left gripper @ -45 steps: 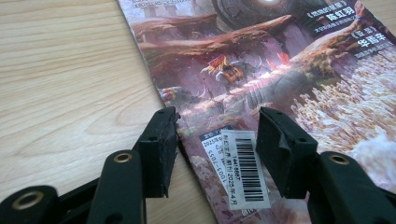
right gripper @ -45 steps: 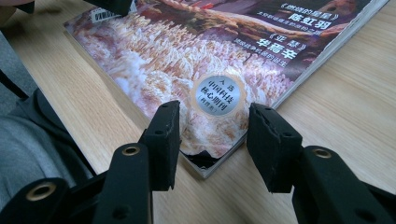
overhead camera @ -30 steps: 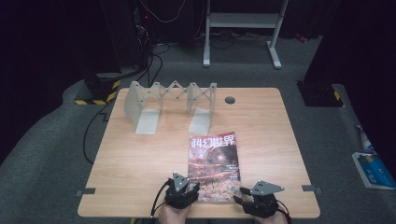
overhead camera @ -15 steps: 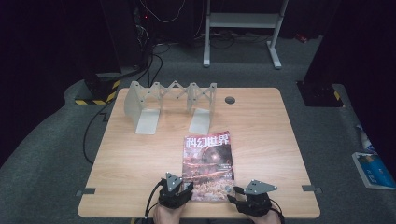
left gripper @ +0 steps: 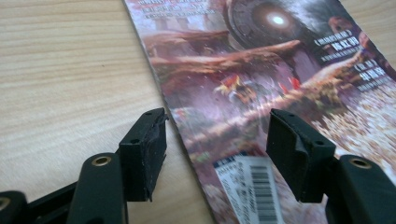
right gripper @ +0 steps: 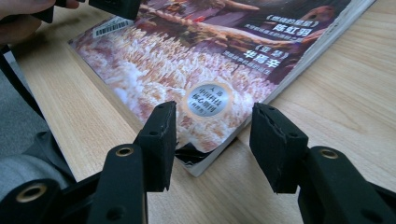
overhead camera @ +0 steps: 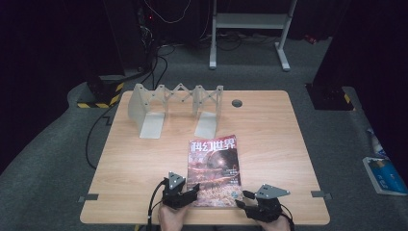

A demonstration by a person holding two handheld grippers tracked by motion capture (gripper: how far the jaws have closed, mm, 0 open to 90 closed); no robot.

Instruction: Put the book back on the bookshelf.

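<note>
A magazine (overhead camera: pixel 214 171) with a reddish picture cover lies flat near the wooden table's (overhead camera: pixel 269 130) front edge. My left gripper (overhead camera: pixel 192 188) sits at its near left side. In the left gripper view the open gripper (left gripper: pixel 217 140) straddles the magazine's (left gripper: pixel 261 70) spine edge, one pad (left gripper: pixel 144 154) over bare wood, the other above the barcode. My right gripper (overhead camera: pixel 243 199) is at the near right corner. It stands open (right gripper: pixel 212 135) around that corner of the magazine (right gripper: pixel 210 60), its pads clear of it. Both pairs of jaws have just been opening.
A white folding bookend rack (overhead camera: pixel 178 103) stands at the table's back left, with a round cable hole (overhead camera: pixel 236 103) to its right. The person's hand and the left gripper (right gripper: pixel 112 7) show beyond the magazine in the right gripper view. A blue-and-white object (overhead camera: pixel 385 173) lies on the floor at right.
The magazine has slid slightly left and my left gripper has shifted with it along the front edge. Both grippers' jaws stand wider than before.
</note>
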